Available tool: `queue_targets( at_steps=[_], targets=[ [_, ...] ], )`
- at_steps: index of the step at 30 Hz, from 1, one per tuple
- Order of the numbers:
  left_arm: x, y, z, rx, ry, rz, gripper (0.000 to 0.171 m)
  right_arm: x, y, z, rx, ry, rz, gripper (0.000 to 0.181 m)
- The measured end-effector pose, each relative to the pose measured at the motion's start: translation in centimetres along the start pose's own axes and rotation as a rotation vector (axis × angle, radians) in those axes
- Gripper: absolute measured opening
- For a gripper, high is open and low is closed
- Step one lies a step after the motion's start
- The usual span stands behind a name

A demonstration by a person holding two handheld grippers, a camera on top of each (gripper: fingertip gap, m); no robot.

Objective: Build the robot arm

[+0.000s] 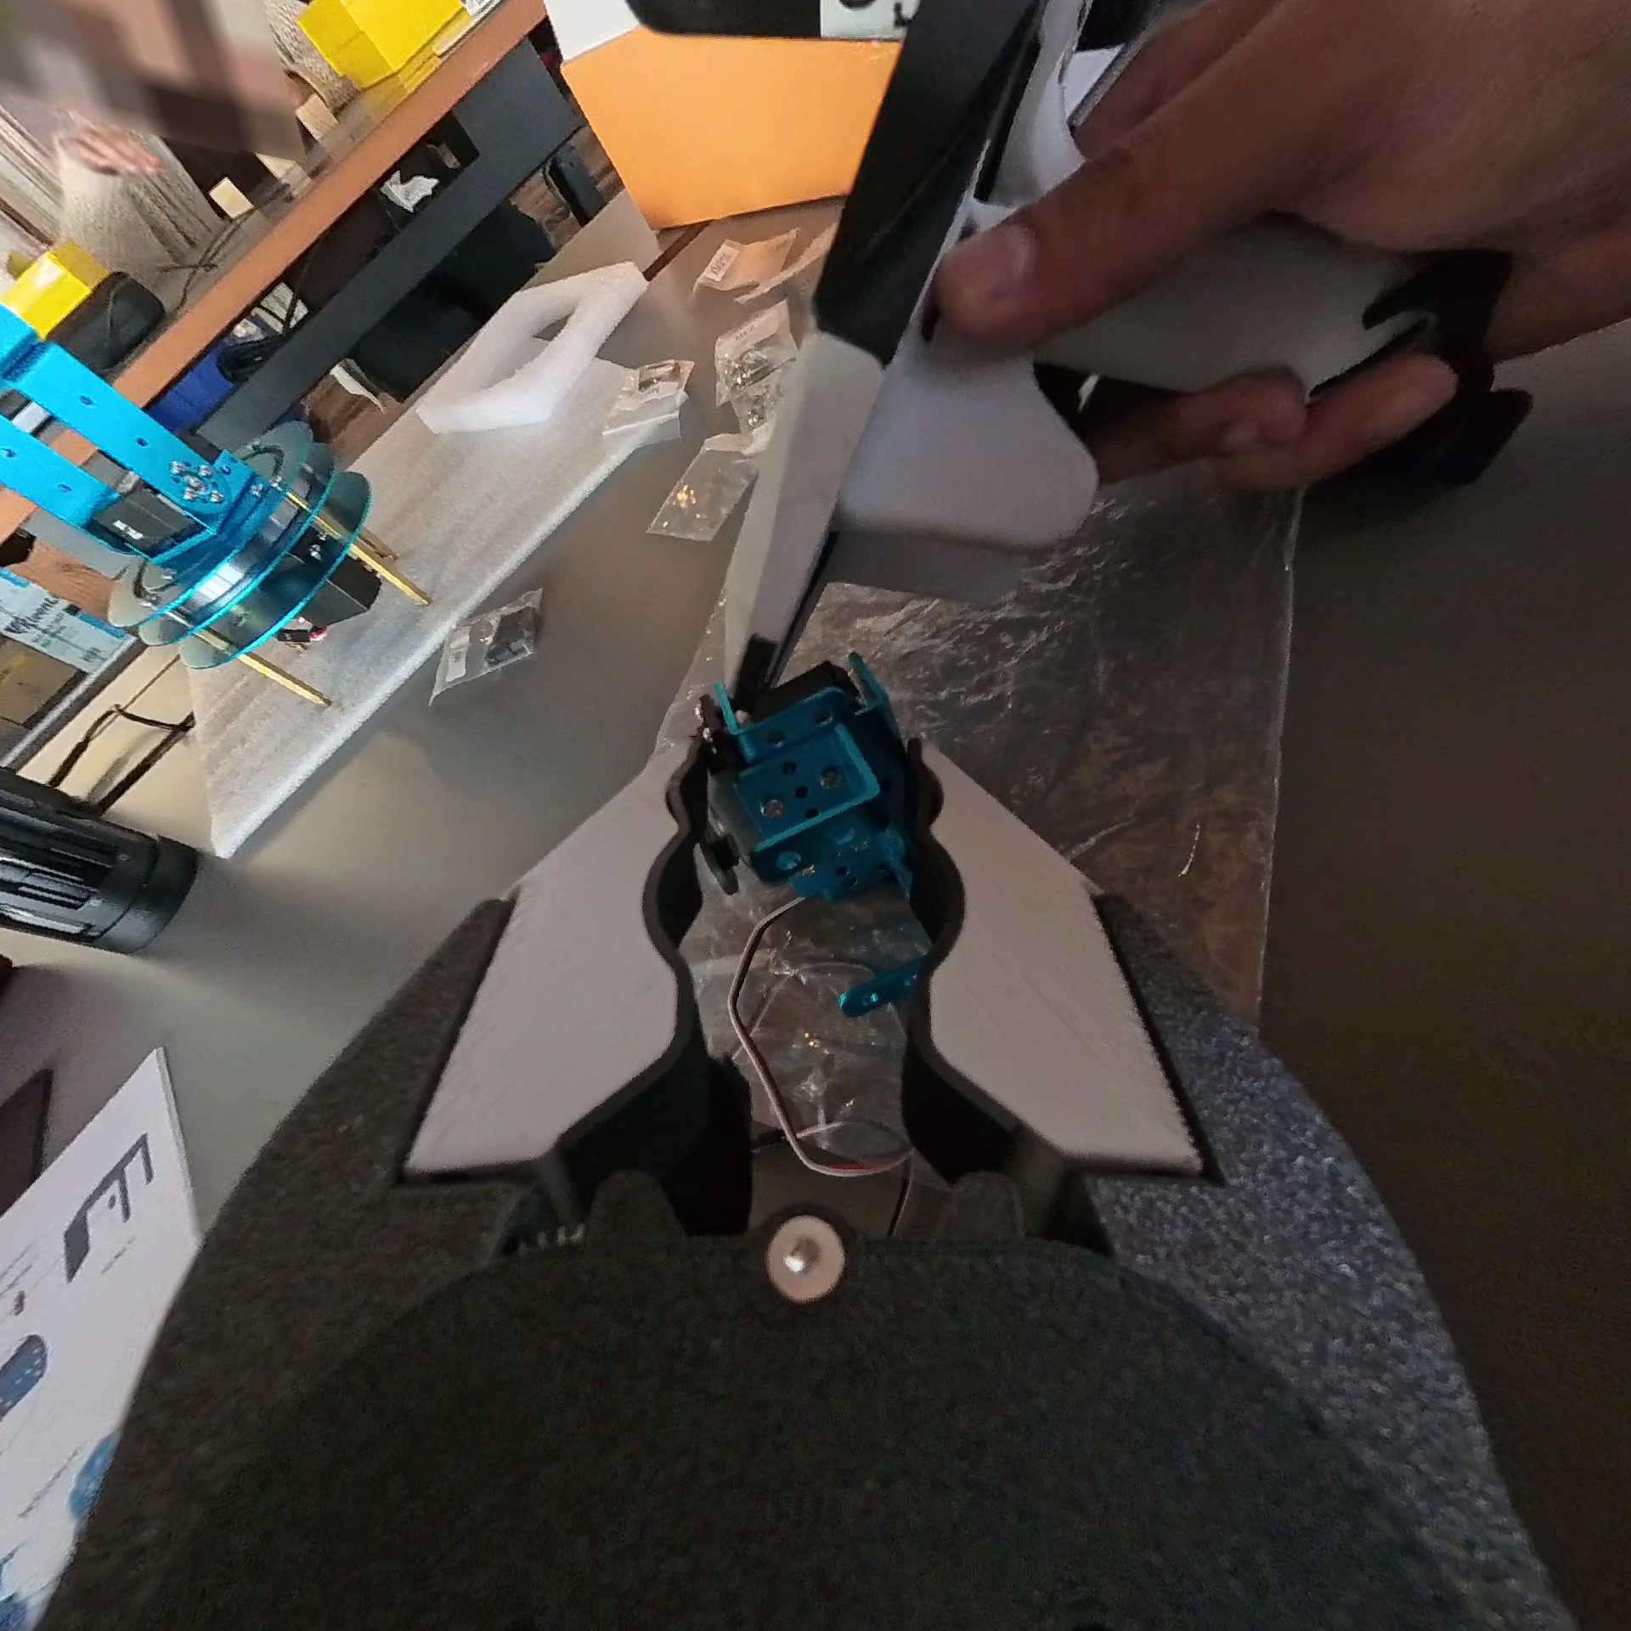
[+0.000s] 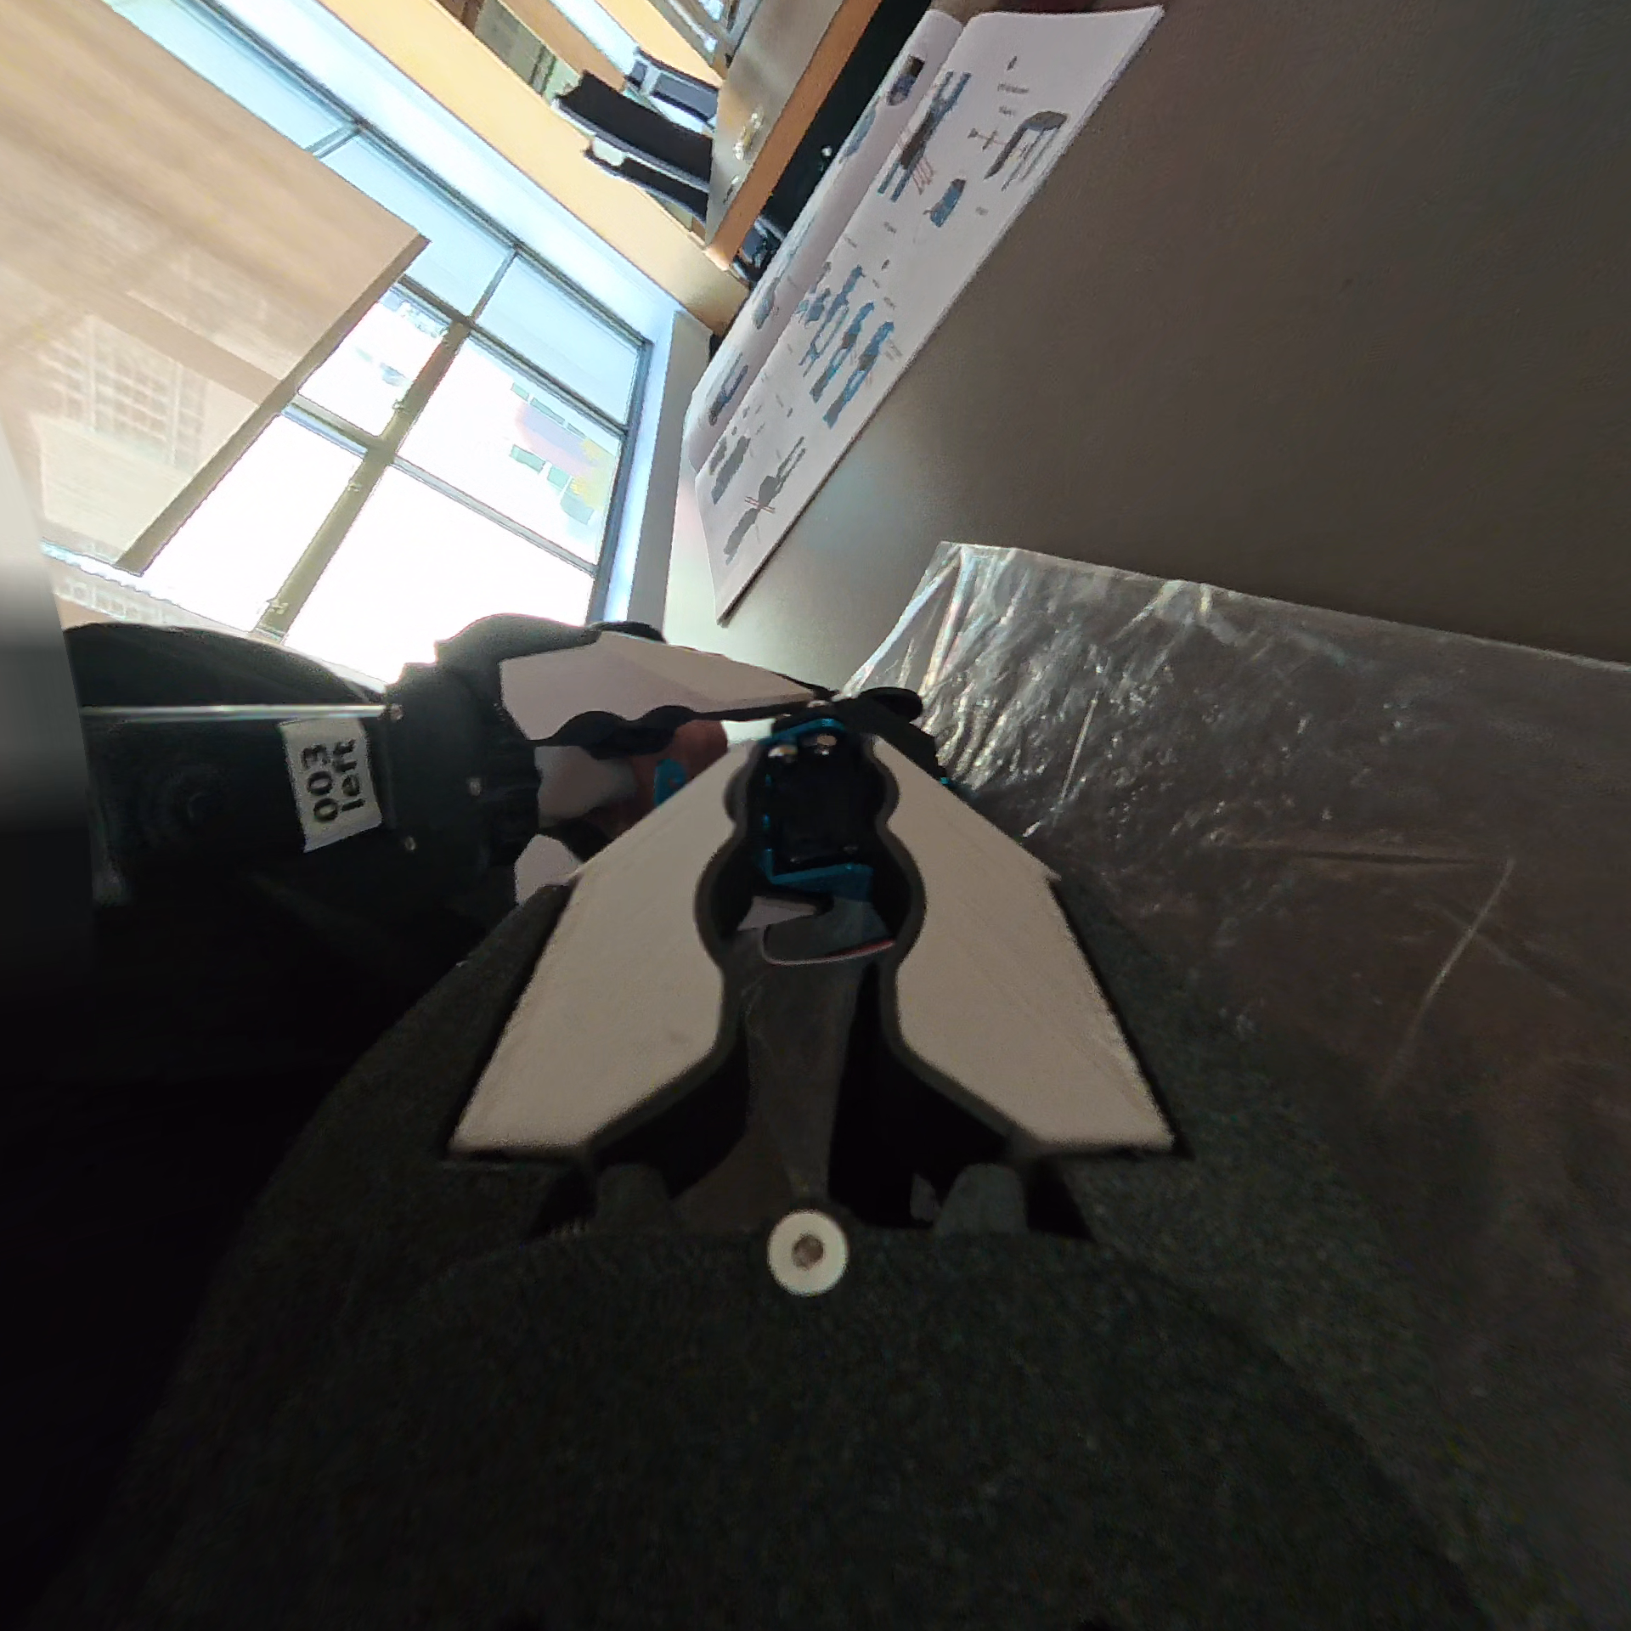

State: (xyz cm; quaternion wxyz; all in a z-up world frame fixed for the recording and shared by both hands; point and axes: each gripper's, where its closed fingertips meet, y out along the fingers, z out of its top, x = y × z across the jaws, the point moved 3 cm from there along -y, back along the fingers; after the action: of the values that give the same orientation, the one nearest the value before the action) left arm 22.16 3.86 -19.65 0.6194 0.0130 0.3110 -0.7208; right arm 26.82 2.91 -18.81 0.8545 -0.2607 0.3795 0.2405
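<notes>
Servo bracket (image 1: 816, 785), blue, sits clenched in the left gripper (image 1: 799, 777) above the plastic sheet (image 1: 1147, 671), the right gripper (image 2: 816, 768) pinching its far end, so opposing pulls may twist it loose or snag its wire (image 1: 750, 971).

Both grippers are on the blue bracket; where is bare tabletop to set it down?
Bare grey table lies right of the plastic sheet, and between the foam mat and the left gripper. Crowded: small parts bags behind, the right gripper on the blue bracket.
</notes>
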Motion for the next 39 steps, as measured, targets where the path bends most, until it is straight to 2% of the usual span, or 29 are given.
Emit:
queue_targets(
  at_steps=[2, 11, 16, 26, 29, 32, 33, 35, 36, 39],
  targets=[
    [0.0, 0.0, 0.0, 0.000, -0.006, -0.002, 0.045, -0.3, -0.1, 0.0, -0.006, -0.007, 0.021, 0.027],
    [0.0, 0.0, 0.0, 0.001, -0.008, -0.006, 0.045, -0.4, 0.2, 0.1, -0.014, -0.176, -0.087, 0.023],
    [0.1, -0.1, 0.0, 0.006, -0.012, -0.021, 0.045, 0.0, -0.1, -0.1, -0.014, -0.131, -0.048, 0.015],
    [0.1, -0.1, 0.0, 0.004, 0.008, -0.005, 0.045, -0.2, 0.2, -0.1, -0.022, -0.156, -0.086, 0.018],
    [0.2, -0.1, 0.0, 0.004, 0.011, -0.004, 0.045, 0.0, 0.1, -0.1, -0.013, -0.056, -0.034, 0.017],
    [0.1, -0.1, 0.0, 0.005, -0.001, -0.011, 0.045, 0.2, -0.3, 0.3, 0.021, -0.047, -0.029, 0.004],
    [0.1, -0.1, 0.0, 0.005, -0.004, -0.013, 0.045, 0.1, -0.6, 0.6, 0.037, -0.071, -0.046, 0.005],
    [0.1, -0.1, 0.0, 0.005, -0.005, -0.014, 0.045, -0.4, -1.0, 0.7, 0.024, -0.125, -0.068, 0.030],
    [0.1, -0.1, 0.0, 0.005, -0.005, -0.014, 0.045, -0.3, -1.1, 0.7, 0.016, -0.153, -0.111, 0.035],
    [0.1, -0.1, 0.0, 0.005, -0.003, -0.014, 0.045, -0.1, -1.0, 0.7, 0.003, -0.260, -0.212, 0.034]
  ],
)
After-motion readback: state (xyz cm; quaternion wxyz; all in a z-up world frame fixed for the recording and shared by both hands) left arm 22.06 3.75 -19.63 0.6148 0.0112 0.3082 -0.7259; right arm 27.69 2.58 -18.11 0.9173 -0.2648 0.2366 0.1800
